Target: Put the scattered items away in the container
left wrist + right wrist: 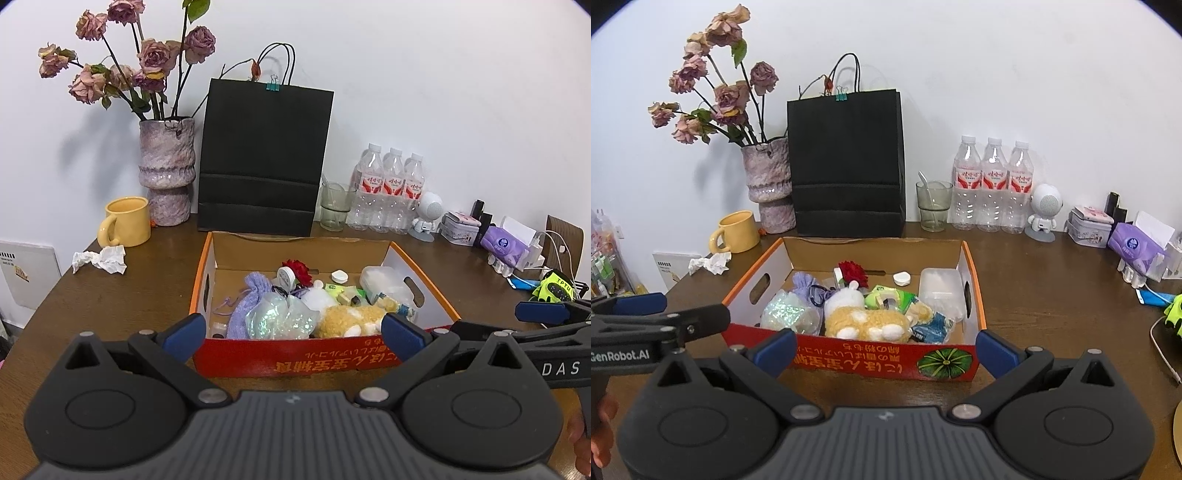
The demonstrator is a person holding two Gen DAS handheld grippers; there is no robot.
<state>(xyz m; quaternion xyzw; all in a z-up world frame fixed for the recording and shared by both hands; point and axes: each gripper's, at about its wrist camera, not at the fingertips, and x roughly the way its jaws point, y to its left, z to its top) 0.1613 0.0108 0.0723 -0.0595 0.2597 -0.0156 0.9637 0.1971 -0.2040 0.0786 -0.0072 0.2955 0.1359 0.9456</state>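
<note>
- Sitting on the wooden table (155, 280), the cardboard box (306, 360) holds a plush toy (351, 319), purple pouch (251, 295) and red flower (853, 271)
- left gripper (293, 330) hovers near the box; jaws wide apart, empty
- right gripper (886, 349) likewise; jaws spread, holding nothing

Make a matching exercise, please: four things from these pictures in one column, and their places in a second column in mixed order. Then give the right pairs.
Things:
1. yellow mug
2. water bottles
3. plush toy
4. crumpled tissue

Places:
A. inside the cardboard box
B. on the table in front of the mug
C. beside the vase, at its left
D. at the wall, right of the black paper bag

Pairs: 1-C, 2-D, 3-A, 4-B
</note>
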